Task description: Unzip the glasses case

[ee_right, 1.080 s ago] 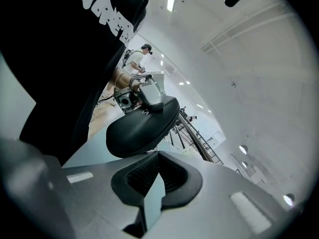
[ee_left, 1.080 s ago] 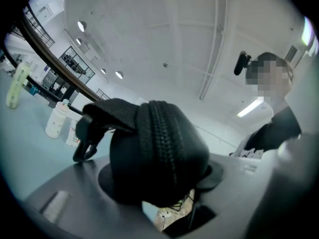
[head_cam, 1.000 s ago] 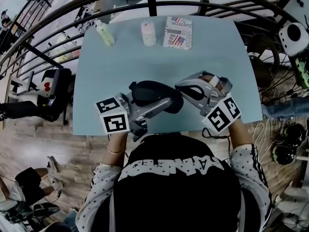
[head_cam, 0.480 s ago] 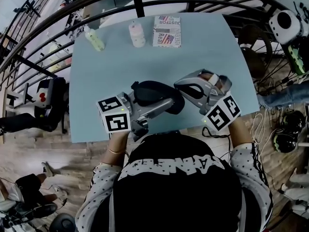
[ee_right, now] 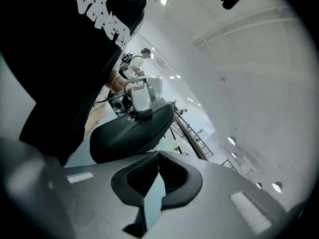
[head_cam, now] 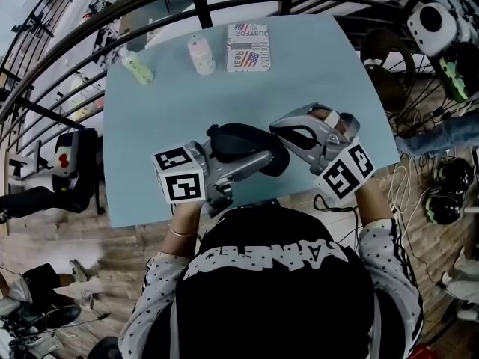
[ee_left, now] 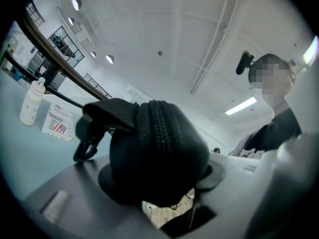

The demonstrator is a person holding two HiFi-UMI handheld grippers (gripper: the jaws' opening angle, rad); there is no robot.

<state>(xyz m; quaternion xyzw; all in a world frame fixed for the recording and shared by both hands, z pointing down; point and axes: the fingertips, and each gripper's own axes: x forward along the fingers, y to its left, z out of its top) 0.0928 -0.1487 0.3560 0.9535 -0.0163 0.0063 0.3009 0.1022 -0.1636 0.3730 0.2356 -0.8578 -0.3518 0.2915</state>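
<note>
Pale blue worktop (head_cam: 314, 66): my left tongs (head_cam: 254, 161) clamp the black glasses case (head_cam: 243, 144) near its 6 o'clock edge. Right tongs (head_cam: 278, 129), at the case's 3 o'clock, are closed, seemingly empty. The shell looks light and stiff; I'd pinch the zip pull.

— What sits in the left gripper (ee_left: 159, 180)?
— A black glasses case (ee_left: 154, 153), clamped between its jaws, zipper (ee_left: 158, 126) running up the middle.
— And past the jaws?
— A clip (ee_left: 85, 144) hangs off the case's left end. Farther left, a white bottle (ee_left: 31, 102) and a printed box (ee_left: 59, 123) stand on the table (ee_left: 25, 156).
</note>
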